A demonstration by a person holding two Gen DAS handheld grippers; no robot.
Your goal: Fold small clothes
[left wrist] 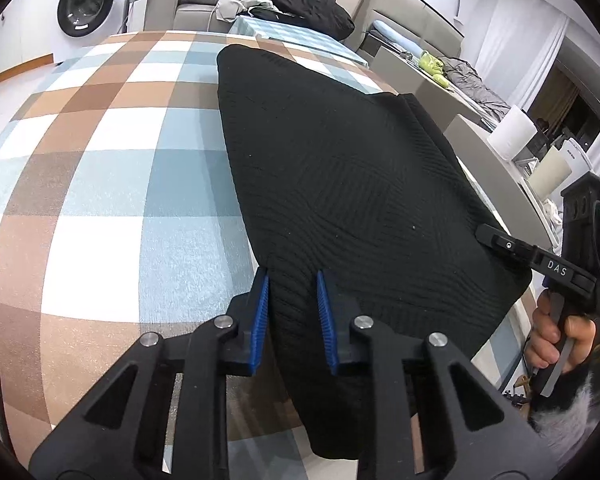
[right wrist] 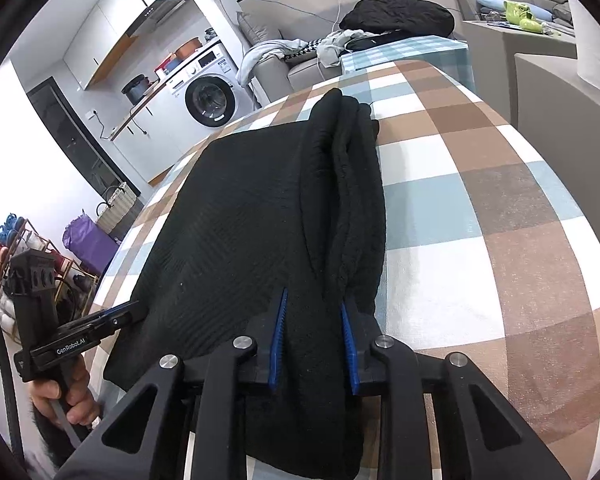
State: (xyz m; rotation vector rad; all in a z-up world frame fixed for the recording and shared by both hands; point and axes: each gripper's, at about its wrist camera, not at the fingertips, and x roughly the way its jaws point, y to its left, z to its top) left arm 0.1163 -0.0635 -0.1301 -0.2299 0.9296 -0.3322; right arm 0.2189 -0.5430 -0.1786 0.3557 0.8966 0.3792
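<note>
Home: washing machine [right wrist: 210,100], sofa [right wrist: 296,68].

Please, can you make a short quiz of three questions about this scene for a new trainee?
1. True or false: the black garment lies on a checked tablecloth.
2. What does the left gripper hold between its jaws? A) a white towel B) the garment's edge C) nothing
3. Fill in: behind the table stands a white ______ machine.

Key: 1 true; 2 B; 3 washing. The right gripper also grips the garment.
</note>
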